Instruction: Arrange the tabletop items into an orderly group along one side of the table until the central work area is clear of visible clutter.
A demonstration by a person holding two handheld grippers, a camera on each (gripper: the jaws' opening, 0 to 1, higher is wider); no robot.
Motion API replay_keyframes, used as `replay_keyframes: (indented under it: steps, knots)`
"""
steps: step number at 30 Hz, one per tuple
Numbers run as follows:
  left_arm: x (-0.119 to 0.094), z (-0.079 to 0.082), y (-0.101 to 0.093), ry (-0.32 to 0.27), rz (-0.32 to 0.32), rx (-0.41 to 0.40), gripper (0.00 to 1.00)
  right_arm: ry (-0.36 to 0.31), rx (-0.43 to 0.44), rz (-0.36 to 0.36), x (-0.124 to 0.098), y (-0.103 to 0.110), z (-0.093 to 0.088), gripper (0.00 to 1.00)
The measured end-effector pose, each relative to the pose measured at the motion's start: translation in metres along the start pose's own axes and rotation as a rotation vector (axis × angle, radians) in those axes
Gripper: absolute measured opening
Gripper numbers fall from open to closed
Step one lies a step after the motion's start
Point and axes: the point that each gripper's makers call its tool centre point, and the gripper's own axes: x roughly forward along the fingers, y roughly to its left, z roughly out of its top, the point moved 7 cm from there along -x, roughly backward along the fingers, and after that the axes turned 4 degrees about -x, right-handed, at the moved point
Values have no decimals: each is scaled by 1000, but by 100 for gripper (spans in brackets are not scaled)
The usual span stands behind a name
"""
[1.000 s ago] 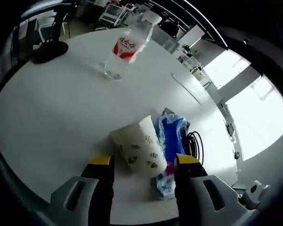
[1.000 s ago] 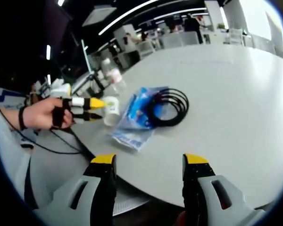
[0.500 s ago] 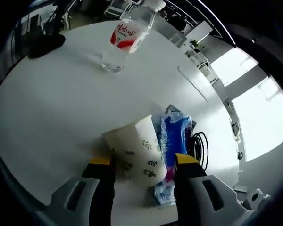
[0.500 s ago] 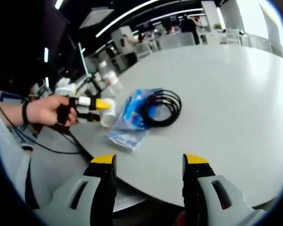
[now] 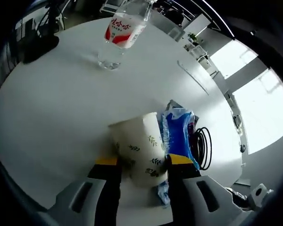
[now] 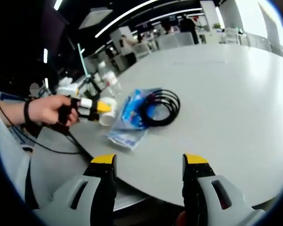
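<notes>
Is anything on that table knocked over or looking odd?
Yes: the paper cup lies on its side rather than upright, between the left gripper's fingers, against a crumpled blue plastic packet. A black cable coil lies partly on the packet. The water bottle stands upright.

a white paper cup (image 5: 142, 150) with leaf prints lies tipped near the bench's near edge, touching a blue plastic packet (image 5: 178, 139). a coiled black cable (image 5: 202, 147) rests partly on the packet. a clear water bottle (image 5: 117, 36) stands far off.
</notes>
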Motion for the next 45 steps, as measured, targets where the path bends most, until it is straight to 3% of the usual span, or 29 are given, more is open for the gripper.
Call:
replay_keyframes:
  steps: [7,10,13,18,29,37,41,45]
  knots:
    - [-11,2,4,-5,-35,30,36,2,1,4,0,1,-1,54]
    - [-20,0,8,4,-34,138,36,3,1,6,0,2,-1,54]
    - [-26,-2,12,7,-34,166,36,4,1,10,1,2,-1,54]
    - [-37,-1,17,11,-40,282,36,11,-15,30,4,8,1,53]
    - [-45,-4,4,13,-99,445,36,19,-76,97,20,28,20,51]
    - [-45,-11,-13,44,-134,628,36,6,-105,147,31,39,37,50]
    - [-47,-20,-27,60,-177,662,36,-37,-73,189,36,48,53,48]
    - [-46,-31,-40,85,-206,801,36,-53,-108,231,44,60,69,46]
